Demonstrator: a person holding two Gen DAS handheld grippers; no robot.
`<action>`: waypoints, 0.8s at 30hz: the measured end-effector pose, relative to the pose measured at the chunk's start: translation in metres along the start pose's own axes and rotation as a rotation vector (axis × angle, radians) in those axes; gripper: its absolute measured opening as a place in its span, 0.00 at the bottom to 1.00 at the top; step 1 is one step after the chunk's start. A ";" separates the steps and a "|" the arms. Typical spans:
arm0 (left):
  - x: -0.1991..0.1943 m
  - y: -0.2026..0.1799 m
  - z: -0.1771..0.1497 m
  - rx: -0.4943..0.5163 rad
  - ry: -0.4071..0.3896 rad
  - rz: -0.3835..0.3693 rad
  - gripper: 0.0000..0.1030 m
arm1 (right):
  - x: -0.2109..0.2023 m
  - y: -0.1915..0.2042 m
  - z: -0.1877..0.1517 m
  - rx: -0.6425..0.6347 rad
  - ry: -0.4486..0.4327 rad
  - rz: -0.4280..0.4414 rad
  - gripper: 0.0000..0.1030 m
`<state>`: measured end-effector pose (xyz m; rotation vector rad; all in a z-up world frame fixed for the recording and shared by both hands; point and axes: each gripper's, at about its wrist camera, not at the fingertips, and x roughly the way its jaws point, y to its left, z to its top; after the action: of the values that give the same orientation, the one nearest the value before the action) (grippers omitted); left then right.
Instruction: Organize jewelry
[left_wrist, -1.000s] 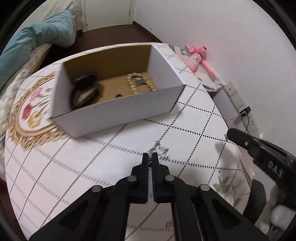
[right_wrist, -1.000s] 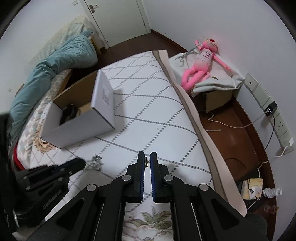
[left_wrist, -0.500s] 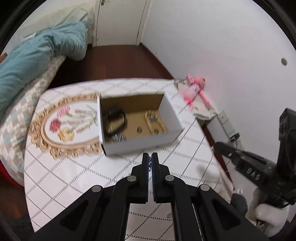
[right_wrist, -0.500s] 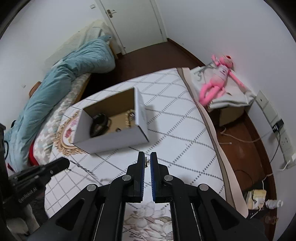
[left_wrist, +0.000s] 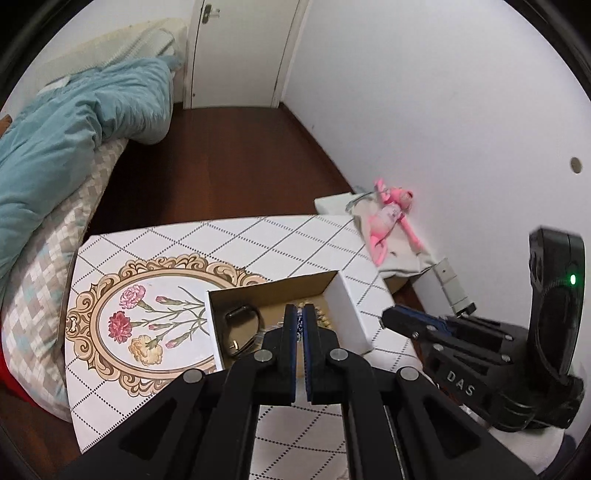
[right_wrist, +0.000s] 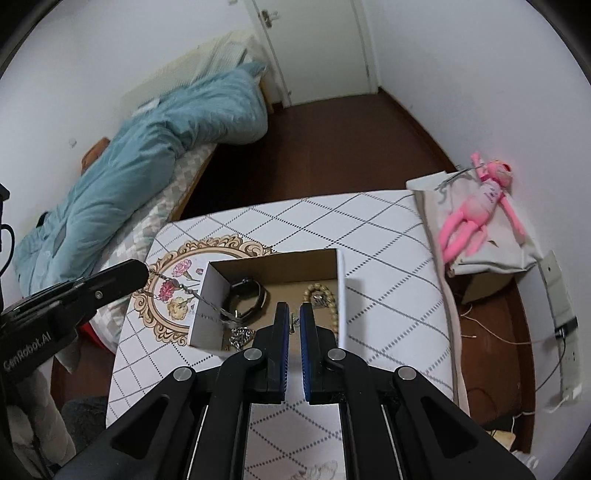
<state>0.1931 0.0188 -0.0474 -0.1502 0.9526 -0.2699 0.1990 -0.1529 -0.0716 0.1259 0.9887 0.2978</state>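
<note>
An open white cardboard box (right_wrist: 343, 291) stands on the patterned table (right_wrist: 388, 236); it also shows in the left wrist view (left_wrist: 347, 310). Inside lie a black watch (right_wrist: 247, 295), a beaded bracelet (right_wrist: 325, 295) and a silver piece (right_wrist: 240, 336). My left gripper (left_wrist: 301, 325) is shut on a silver chain (right_wrist: 188, 291), seen in the right wrist view hanging from its tip (right_wrist: 142, 271) down toward the box. My right gripper (right_wrist: 291, 325) is shut and empty, high above the box's near side.
A bed with a teal duvet (right_wrist: 147, 155) stands left of the table. A pink plush toy (right_wrist: 476, 206) lies on a bag by the right wall. Dark wood floor and a white door (left_wrist: 240, 48) lie beyond.
My left gripper took the silver chain off the table and rose high with it over the box. My right gripper also rose and drew back, staying shut.
</note>
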 end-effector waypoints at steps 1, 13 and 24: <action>0.007 0.002 0.001 0.001 0.014 0.008 0.01 | 0.008 0.001 0.006 -0.003 0.020 0.001 0.06; 0.052 0.057 0.001 -0.138 0.148 0.181 0.31 | 0.097 0.008 0.036 0.001 0.240 0.018 0.08; 0.050 0.078 -0.013 -0.166 0.096 0.289 0.84 | 0.104 0.008 0.035 -0.031 0.218 -0.094 0.33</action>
<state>0.2226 0.0787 -0.1136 -0.1502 1.0778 0.0696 0.2805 -0.1124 -0.1340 0.0179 1.2020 0.2439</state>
